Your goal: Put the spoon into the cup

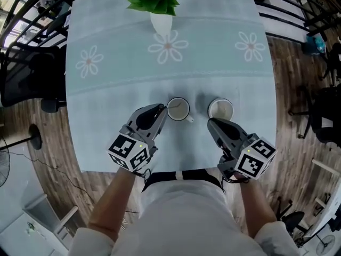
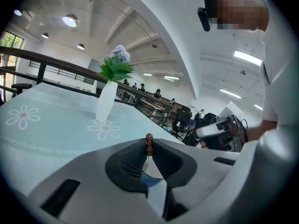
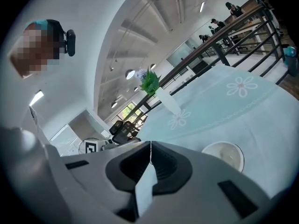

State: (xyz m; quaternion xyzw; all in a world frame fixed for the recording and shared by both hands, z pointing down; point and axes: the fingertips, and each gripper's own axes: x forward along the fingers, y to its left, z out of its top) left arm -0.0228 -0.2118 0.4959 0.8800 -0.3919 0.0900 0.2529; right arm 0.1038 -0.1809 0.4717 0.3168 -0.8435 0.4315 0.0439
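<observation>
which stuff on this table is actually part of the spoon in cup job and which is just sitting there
In the job:
- spoon, pinched in the left gripper fingers
- left cup, right beside that gripper

Just lying about:
- right cup (likely a spare)
- vase of greenery
- flowered tablecloth
- right gripper, shut with nothing in it

bright ceiling lamps (image 2: 70,20), soft shadows, fisheye-warped edges.

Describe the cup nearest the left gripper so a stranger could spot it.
On the flower-print tablecloth, two white cups stand side by side. It is the left cup, at the tip of the left gripper holding the spoon; unlike the right cup, it shows a handle.
</observation>
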